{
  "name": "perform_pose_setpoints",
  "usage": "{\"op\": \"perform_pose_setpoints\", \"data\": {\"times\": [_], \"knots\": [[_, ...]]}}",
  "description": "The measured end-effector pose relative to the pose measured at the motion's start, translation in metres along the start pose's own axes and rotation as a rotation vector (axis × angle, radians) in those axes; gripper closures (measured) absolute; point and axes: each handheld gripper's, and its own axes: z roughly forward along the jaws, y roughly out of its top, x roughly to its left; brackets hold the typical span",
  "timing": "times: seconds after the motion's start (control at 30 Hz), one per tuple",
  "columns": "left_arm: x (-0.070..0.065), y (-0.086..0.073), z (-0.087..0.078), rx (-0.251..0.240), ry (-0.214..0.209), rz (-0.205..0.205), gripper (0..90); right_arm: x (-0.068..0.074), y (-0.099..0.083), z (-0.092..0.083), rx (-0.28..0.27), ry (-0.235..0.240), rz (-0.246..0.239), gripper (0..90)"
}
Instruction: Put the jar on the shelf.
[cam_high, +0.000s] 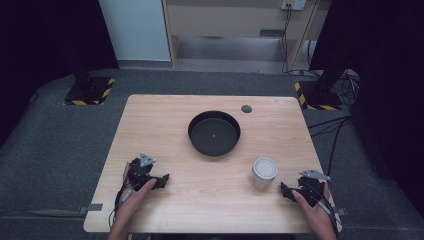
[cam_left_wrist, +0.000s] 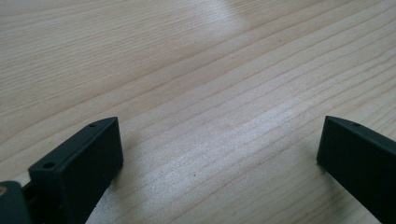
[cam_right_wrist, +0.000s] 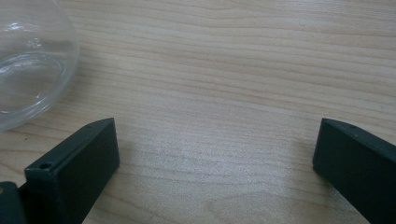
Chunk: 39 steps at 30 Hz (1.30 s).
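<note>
While both grippers rest low on the worktop (cam_high: 165, 125), the right gripper (cam_right_wrist: 215, 154) has its fingers spread wide and empty, just beside the jar (cam_high: 263, 172). Equally wide and empty, the left gripper (cam_left_wrist: 219, 149) sits well apart from it. Farther back stands a black bowl (cam_high: 214, 133).

My high camera looks forward and down over the whole table (cam_high: 165, 125); both gripper cameras skim close above that same wood.
</note>
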Motion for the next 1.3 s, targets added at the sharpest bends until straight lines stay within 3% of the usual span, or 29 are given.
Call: {"op": "perform_pose_setpoints", "data": {"times": [1.0,1.3], "knots": [[0.0004,0.0002,0.0001,0.001,-0.002,0.004,0.0,0.0008,0.0001,-0.0007,0.0,-0.004,0.002,1.3],[0.0005,0.0002,0.0001,0.002,-0.002,0.004,0.0,0.0043,-0.0025,-0.0064,-0.015,0.014,-0.018,3.1]]}}
